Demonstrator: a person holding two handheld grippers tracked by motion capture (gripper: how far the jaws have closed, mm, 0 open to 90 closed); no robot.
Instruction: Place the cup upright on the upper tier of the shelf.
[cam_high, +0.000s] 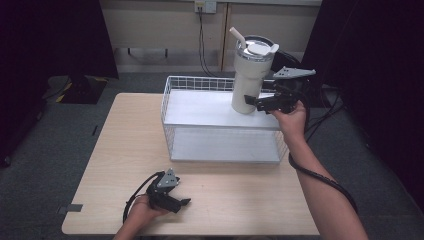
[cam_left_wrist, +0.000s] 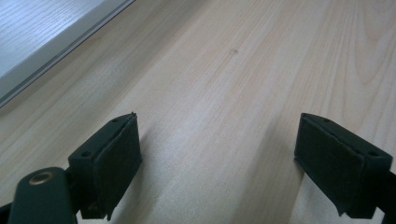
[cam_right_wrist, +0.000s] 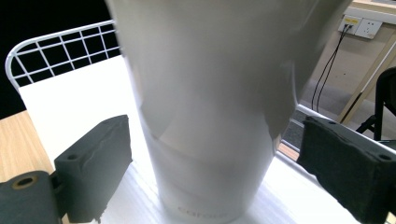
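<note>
Tumbler (cam_right_wrist: 210, 107) stands upright on the rack's top shelf (cam_high: 200, 112), right between my right tool's (cam_right_wrist: 212, 163) wide-open jaws — smooth, top-heavy, probably slippery — so I'd grip its narrower lower body, while my left tool (cam_left_wrist: 219, 163) rests wide on the table (cam_left_wrist: 224, 70).

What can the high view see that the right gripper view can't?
The high view alone takes in the straw and lid on top of the tumbler, the left gripper resting low on the wooden table, and the lower shelf of the wire rack.

The right gripper view alone shows, close up, the faint lettering near the tumbler's base.

Both show the tumbler standing on the rack's white top shelf with the right gripper open around it, and the wall socket.
</note>
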